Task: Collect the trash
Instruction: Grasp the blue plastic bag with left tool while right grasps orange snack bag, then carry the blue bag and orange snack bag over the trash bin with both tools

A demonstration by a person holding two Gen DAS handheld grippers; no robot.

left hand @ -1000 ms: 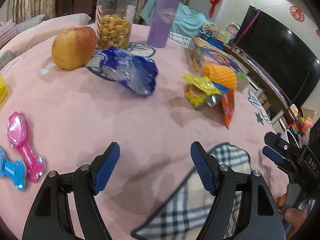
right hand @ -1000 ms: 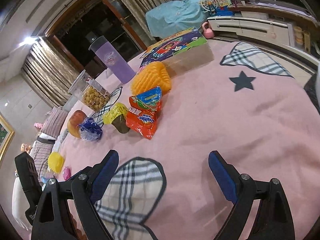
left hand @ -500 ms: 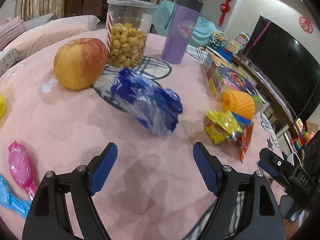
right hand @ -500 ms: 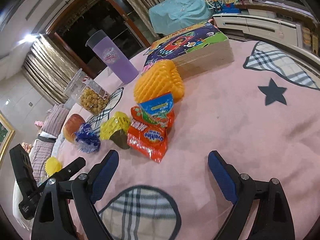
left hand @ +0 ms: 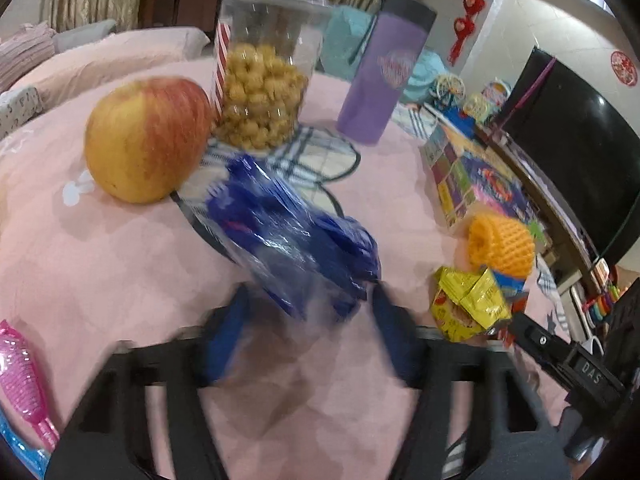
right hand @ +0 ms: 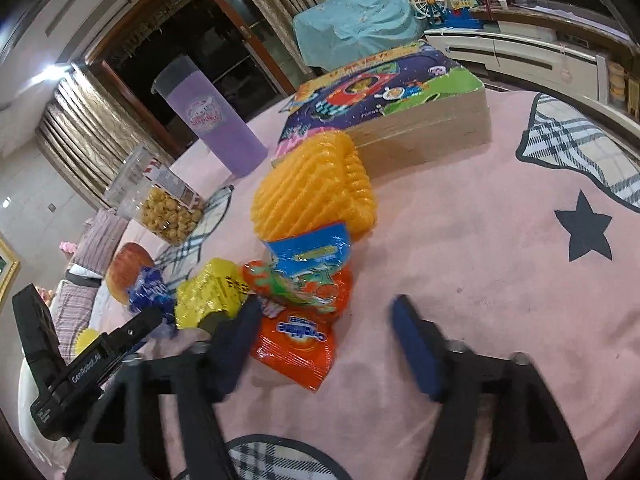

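Two grippers over pink cloth point(left hand: 120, 264), both jaws just been closing, blurred. Left gripper point(left hand: 310, 332) half-open; blue crinkled wrapper point(left hand: 292, 240) sits with near end between pads, contact unclear. Wrapper's long axis runs from apple point(left hand: 146, 140) and popcorn jar point(left hand: 264, 80) toward gripper. Purple tumbler point(left hand: 384, 72) behind; yellow packet point(left hand: 468, 304) and orange foam net point(left hand: 500, 244) to its right. Right gripper point(right hand: 324, 344) half-open, orange snack packet point(right hand: 298, 340) at inner side of left pad, not clamped; picture-book box point(right hand: 400, 112) behind.
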